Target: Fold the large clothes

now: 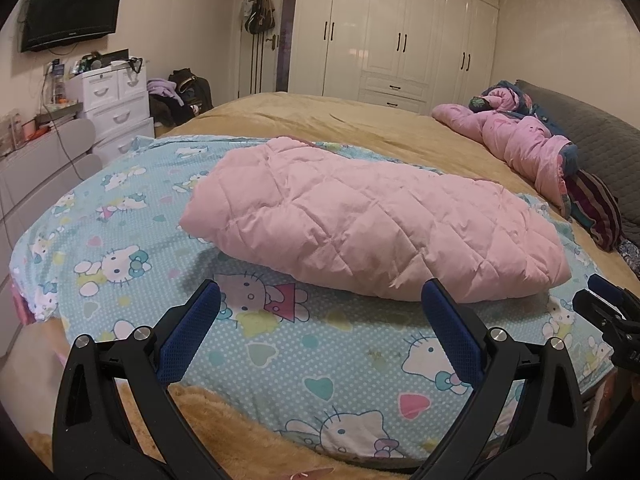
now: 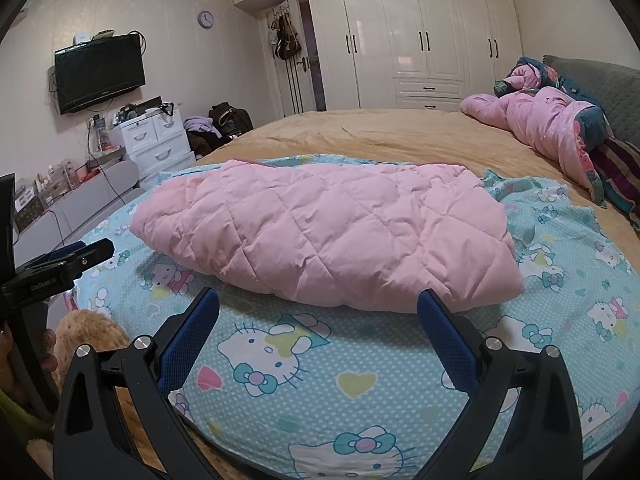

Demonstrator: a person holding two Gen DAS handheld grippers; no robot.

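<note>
A pink quilted garment (image 1: 372, 224) (image 2: 328, 236) lies folded into a long padded bundle on a light-blue cartoon-cat sheet (image 1: 120, 264) (image 2: 360, 380) spread over the bed. My left gripper (image 1: 320, 292) hovers open just short of the bundle's near edge, nothing between its blue pads. My right gripper (image 2: 318, 300) is open too, at the same near edge, empty. The right gripper's tip (image 1: 604, 304) shows at the right edge of the left wrist view. The left gripper (image 2: 76, 260) appears at the left edge of the right wrist view.
A tan bedspread (image 1: 340, 120) covers the bed. A heap of pink and dark bedding (image 1: 520, 136) (image 2: 552, 124) lies at the far right by a grey headboard (image 2: 608, 84). White drawers (image 1: 116, 108), a wall TV (image 1: 72, 8) and a white wardrobe (image 2: 420, 32) stand beyond.
</note>
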